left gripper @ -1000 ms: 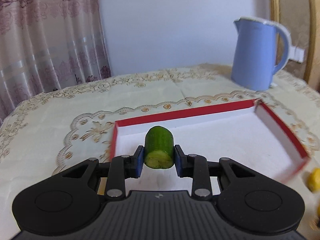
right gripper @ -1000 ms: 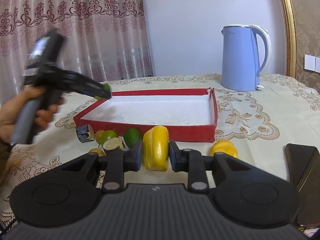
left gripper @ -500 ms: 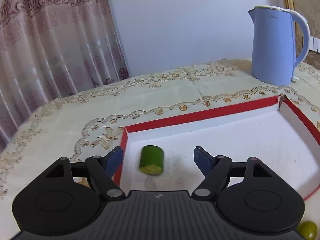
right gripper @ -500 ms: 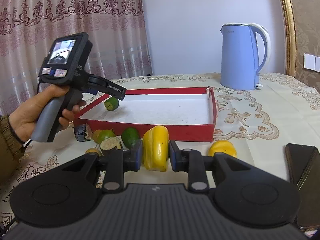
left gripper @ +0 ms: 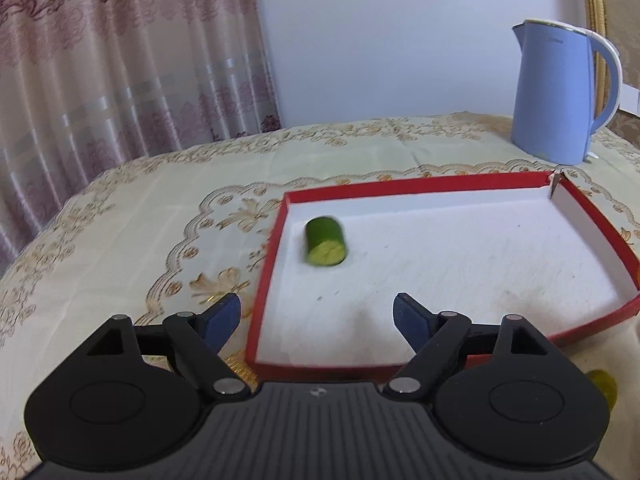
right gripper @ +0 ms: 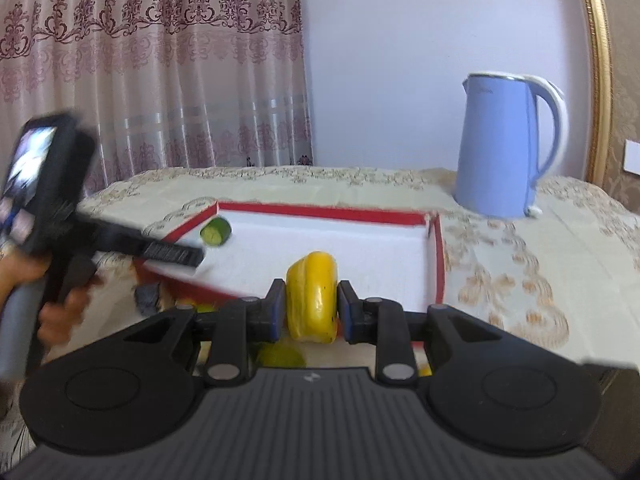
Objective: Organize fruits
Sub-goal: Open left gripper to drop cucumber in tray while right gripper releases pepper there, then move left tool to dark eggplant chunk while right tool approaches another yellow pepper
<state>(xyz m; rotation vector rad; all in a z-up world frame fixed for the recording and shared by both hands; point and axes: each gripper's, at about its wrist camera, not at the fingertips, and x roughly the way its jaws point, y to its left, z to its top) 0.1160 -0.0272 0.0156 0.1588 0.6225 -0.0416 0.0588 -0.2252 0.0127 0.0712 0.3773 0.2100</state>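
- The left wrist view looks forward and slightly down along the spread fingers of the left gripper (left gripper: 317,316), from close above the near-left corner of the shallow red-rimmed white tray (left gripper: 420,191).
- The right wrist view looks forward along the right gripper (right gripper: 311,309), from low at the tray's (right gripper: 439,264) near edge, facing the far wall.
- Both views share the tray, the short green cucumber piece (left gripper: 326,241) (right gripper: 216,231) lying in it, the pale blue electric kettle (left gripper: 554,94) (right gripper: 498,144) and the cream embroidered tablecloth (left gripper: 132,216) (right gripper: 520,248).
- The right wrist view also takes in the left gripper (right gripper: 172,254) from the side, blurred.
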